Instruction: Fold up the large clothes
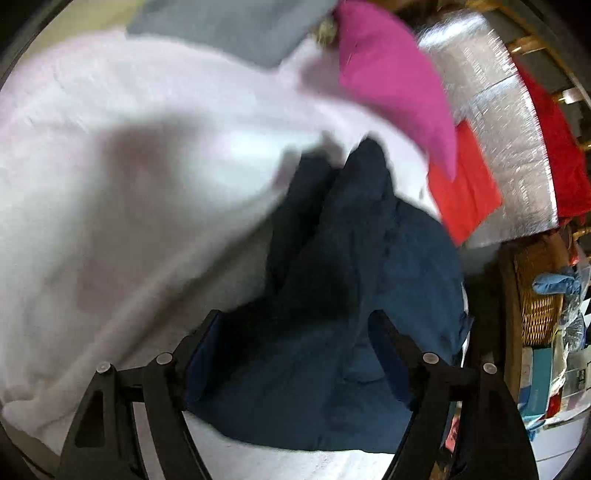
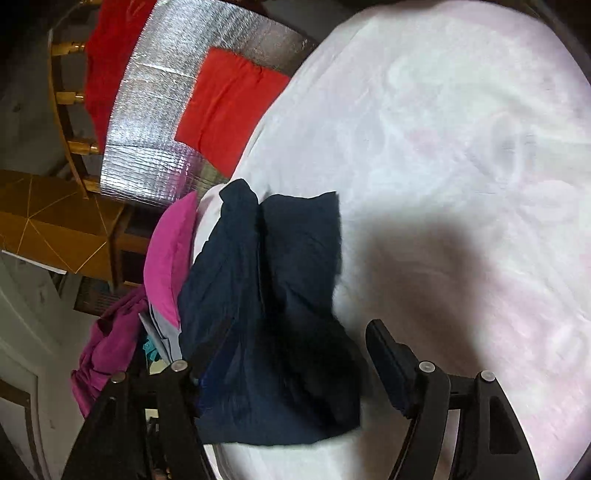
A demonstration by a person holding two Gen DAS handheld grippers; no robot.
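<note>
Navy garment (image 1: 332, 295) lies bunched on the white sheet (image 1: 110, 184); left gripper (image 1: 295, 332) and right gripper (image 2: 284, 343) stand apart around it, likely to spread it.

Motion blur smeared the left wrist view, softening the navy garment (image 1: 332, 295) and the pale sheet (image 1: 129, 184) beneath it. The garment's folds hid the left gripper's (image 1: 295, 339) pads, and covered one finger of the right gripper (image 2: 284, 354). A grey cloth (image 1: 236, 26) was cut off at the frame's top edge; shelf clutter (image 1: 554, 332) stayed indistinct.
</note>
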